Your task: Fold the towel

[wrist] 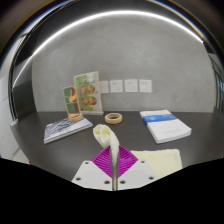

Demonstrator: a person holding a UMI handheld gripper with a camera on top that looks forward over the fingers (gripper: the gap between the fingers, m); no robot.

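The gripper (113,172) is closed on the towel (108,143): both purple pads (106,163) press together on a bunched, pale cream fold of cloth that rises in a narrow twisted strip between and just above the fingertips. More of the same pale cloth lies flat on the dark table (120,132) just to the right of the fingers, and a smaller bit shows beside the left finger. Taking the towel as the landmark, a roll of tape (114,118) lies on the table straight beyond it. A white stack of folded cloth or paper with a blue edge (164,126) sits beyond it to the right, and a flat booklet (66,129) lies beyond it to the left. Farther back on the left, a picture card (82,94) stands against the grey wall (150,70), with wall sockets (124,87) behind the tape.
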